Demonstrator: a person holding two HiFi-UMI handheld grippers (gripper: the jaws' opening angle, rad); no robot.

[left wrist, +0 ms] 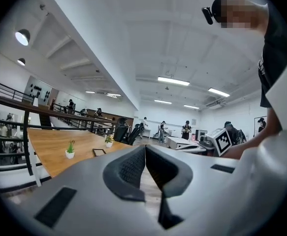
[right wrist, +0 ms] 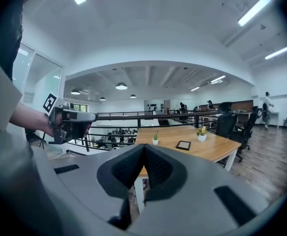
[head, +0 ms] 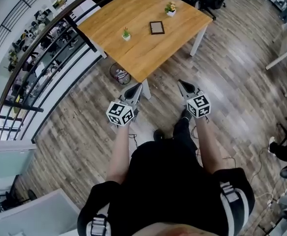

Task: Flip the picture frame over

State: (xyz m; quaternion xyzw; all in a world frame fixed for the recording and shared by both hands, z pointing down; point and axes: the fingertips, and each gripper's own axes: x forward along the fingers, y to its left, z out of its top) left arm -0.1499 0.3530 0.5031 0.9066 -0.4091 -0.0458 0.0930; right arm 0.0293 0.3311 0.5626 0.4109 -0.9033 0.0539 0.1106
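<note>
Out in front of both grippers, well apart from either one, the dark picture frame (head: 157, 27) is lying flat on the wooden table (head: 133, 9), nobody touching it. The person is standing back on the plank floor (head: 232, 77) with the left gripper (head: 135, 88) and right gripper (head: 183, 84) held side by side, both aimed toward the near edge of the table. Left one has its jaws pressed together with nothing between the pads, and same deal for the right one, closed up tight on nothing. From the left gripper's own view the frame sits ahead and off to the left of its jaws; from the right gripper's view it's ahead and off to the right. A small green plant in a white pot (head: 126, 34) stands on the table to the left of the frame, nearer the left gripper, and a little pot of yellow flowers (head: 171, 9) sits past the frame, close to the far corner. Down under the table's near corner, just ahead of the left gripper, there's a wire wastebasket (head: 119, 74). A dark railing (head: 35, 58) runs along the left gripper's side.
</note>
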